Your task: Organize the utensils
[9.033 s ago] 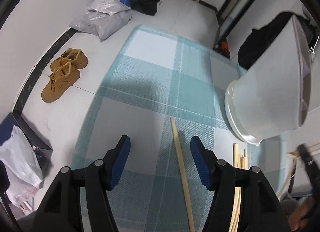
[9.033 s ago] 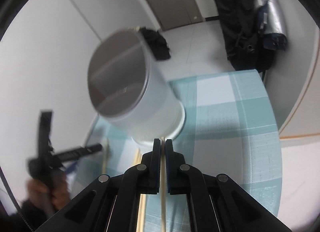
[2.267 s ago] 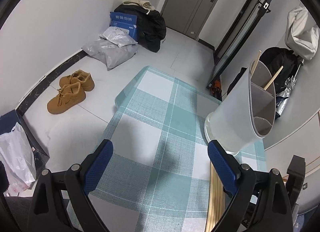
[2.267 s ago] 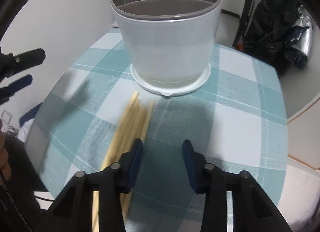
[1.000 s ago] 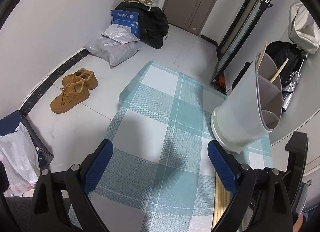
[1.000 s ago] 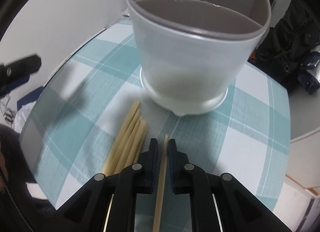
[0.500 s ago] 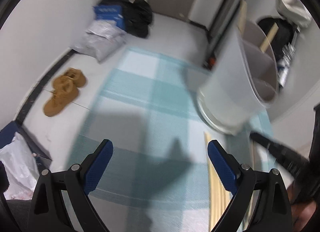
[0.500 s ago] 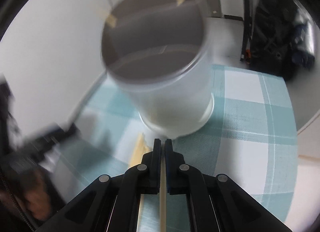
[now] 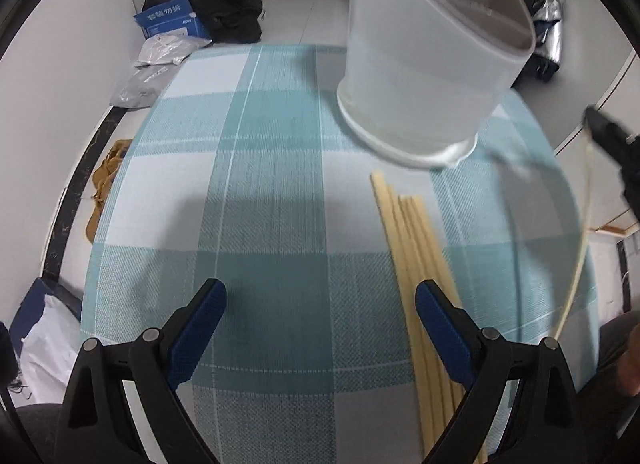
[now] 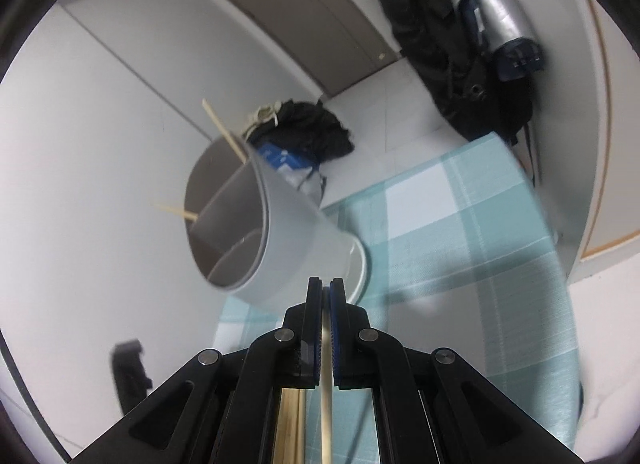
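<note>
Since a second ago right gripper (image 10: 325, 296) lifted, clamped on light, stiff chopstick (image 10: 326, 404) mid-shaft; holder (image 10: 288, 240) at 11 o'clock; left gripper (image 9: 320, 316) apart, empty.

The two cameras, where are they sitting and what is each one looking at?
Left wrist: sits on the left gripper, looks down at the checked tablecloth, the loose chopsticks and the white utensil holder; its open blue-padded fingers show.
Right wrist: sits on the right gripper, tilted, looking at the holder and the door; its jaws are shut on one chopstick.
Both share the holder, the tablecloth, the chopstick pile, and the other gripper.
</note>
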Demonstrator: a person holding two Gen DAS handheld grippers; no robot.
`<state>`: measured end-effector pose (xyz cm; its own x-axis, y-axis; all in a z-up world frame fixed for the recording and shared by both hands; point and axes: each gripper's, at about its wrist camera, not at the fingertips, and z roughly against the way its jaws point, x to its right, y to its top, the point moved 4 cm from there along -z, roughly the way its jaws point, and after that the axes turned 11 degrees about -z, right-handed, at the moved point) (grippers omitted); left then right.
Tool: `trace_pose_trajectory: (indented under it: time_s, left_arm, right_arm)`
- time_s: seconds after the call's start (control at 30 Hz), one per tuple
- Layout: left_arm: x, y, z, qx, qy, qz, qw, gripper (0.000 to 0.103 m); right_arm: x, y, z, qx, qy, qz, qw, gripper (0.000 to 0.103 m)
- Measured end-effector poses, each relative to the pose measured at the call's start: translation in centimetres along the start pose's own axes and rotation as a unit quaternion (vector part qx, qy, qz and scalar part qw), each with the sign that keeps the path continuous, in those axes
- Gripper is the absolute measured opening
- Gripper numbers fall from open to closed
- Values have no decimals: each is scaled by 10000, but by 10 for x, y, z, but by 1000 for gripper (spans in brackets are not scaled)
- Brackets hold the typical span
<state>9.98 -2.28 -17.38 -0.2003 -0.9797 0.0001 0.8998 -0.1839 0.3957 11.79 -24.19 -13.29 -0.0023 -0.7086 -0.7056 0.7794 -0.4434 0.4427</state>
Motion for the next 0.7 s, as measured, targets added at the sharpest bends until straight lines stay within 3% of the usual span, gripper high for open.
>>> trace_pose_trajectory:
  time_s: [0.43, 0.7]
  left_arm:
    - [-3, 6, -9, -297, 299, -20, 9991, 93]
    - [-13, 29, -19, -360, 440, 99, 9983, 91]
  right_arm:
    - [-4, 19, 17, 378, 250, -97, 9989, 3]
    - [-3, 19, 23, 430, 263, -128, 9986, 3]
